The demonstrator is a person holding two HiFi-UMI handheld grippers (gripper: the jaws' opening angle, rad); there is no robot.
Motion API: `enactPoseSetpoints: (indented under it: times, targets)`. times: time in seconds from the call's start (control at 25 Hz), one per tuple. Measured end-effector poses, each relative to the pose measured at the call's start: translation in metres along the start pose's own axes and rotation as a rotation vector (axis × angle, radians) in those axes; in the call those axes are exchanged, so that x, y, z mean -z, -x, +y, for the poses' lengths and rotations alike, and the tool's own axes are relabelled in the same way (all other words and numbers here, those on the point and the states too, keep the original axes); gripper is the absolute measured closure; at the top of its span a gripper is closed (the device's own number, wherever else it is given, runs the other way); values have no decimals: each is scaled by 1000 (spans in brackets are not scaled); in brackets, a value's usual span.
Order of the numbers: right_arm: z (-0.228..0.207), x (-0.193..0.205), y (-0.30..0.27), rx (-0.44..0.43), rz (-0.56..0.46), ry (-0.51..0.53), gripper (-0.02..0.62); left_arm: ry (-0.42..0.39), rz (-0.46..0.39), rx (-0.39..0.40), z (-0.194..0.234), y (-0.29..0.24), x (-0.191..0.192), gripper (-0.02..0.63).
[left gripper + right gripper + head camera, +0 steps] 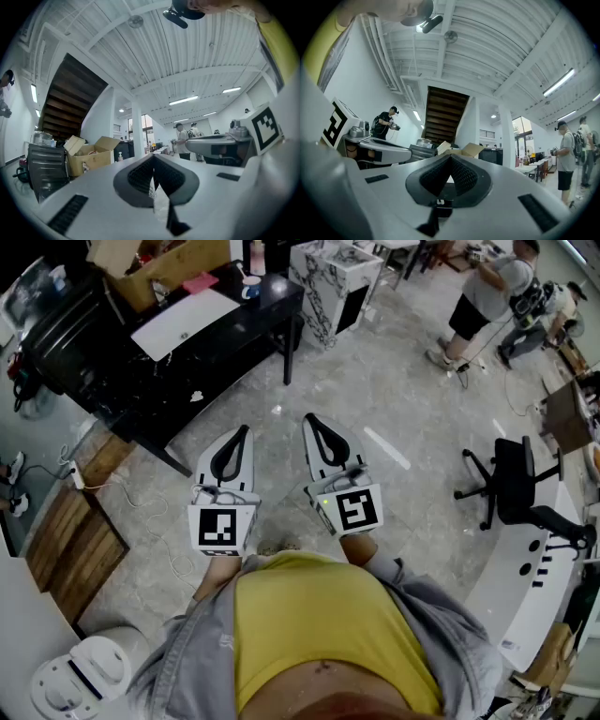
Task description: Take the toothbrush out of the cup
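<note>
Your yellow shirt (328,634) filled the bottom of the head view. Just ahead of it you held the left gripper (244,432) and right gripper (310,420) side by side over the grey floor (394,399), pointing away from you, each with its jaws pressed together on nothing. Well beyond them, the black table (234,324) carried an open cardboard box (155,268), contents unclear, and a small cup (250,289); whether the toothbrush stood in it was too small to tell.

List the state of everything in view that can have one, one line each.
Left white two-jaw tool: shut, nothing between its jaws.
Right white two-jaw tool: shut, nothing between its jaws.
Brown cardboard box: flaps open.
Black office chair: upright, unoccupied.
</note>
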State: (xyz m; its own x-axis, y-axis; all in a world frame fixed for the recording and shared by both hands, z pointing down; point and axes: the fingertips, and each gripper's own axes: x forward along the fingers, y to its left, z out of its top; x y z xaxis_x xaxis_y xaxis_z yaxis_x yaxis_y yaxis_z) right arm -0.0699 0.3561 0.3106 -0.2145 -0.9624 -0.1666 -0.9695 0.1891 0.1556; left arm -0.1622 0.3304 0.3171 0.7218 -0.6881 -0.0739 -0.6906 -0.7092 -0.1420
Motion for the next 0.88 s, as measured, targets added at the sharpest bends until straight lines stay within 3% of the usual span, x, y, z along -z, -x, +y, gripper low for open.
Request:
enactPoseSetpoints:
  times: [0.48, 0.88]
  targets:
    - [-57, 21, -6, 34, 0, -28, 583, -10, 2, -3, -13, -44, 6, 604]
    - [-82, 60, -93, 9, 25, -27, 532, -21, -4, -4, 43, -121, 30, 604]
